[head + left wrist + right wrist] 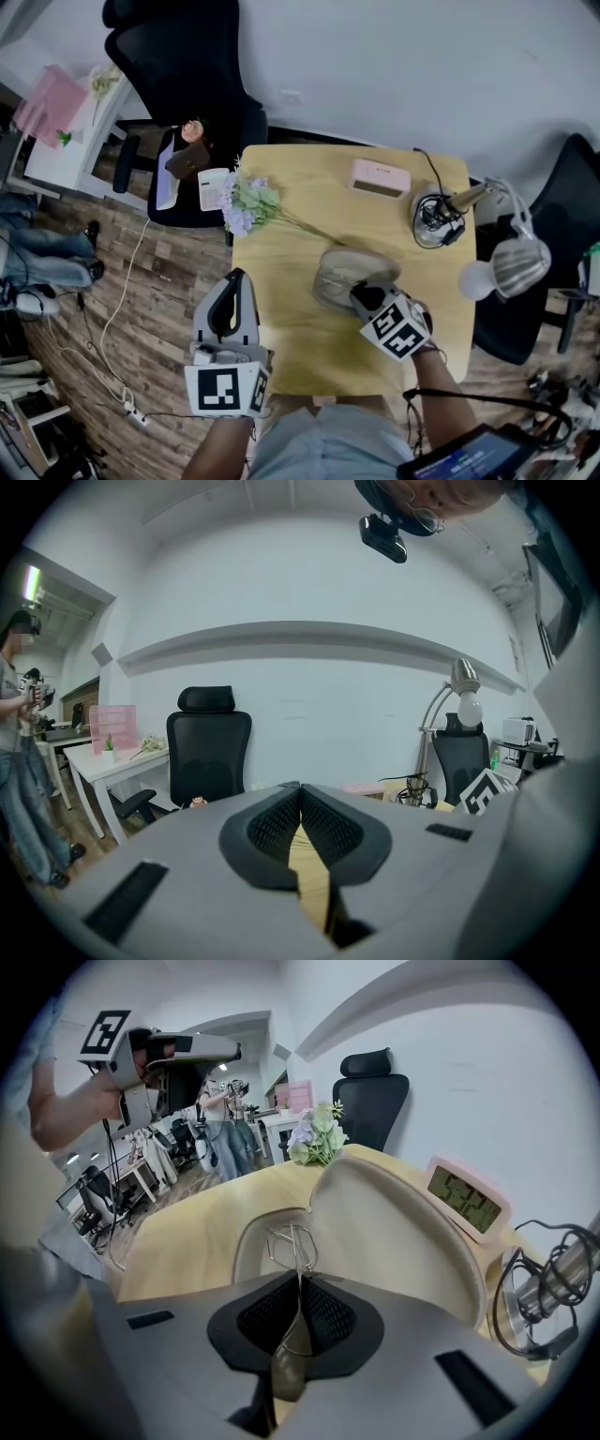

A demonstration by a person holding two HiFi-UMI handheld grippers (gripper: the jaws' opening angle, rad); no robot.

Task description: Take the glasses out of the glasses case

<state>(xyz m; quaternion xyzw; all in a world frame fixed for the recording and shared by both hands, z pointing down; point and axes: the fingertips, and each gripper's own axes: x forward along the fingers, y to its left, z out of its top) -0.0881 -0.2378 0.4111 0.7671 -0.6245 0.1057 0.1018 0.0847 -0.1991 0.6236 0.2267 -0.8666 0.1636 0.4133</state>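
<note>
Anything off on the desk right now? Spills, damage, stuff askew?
Nothing spilled or broken. Only oddity: the flower bunch lies flat on the table, blooms poking past its left edge. The glasses case is open, with the right tongs shut on the wire glasses, as the task expects.

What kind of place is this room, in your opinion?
Most likely an office or shared workroom: a black swivel chair stands by a wooden desk that carries a desk lamp and a pink clock.

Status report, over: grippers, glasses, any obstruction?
Right gripper shut on glasses. Left gripper shut, empty. Glasses not yet out of open case. Nothing in the way.
</note>
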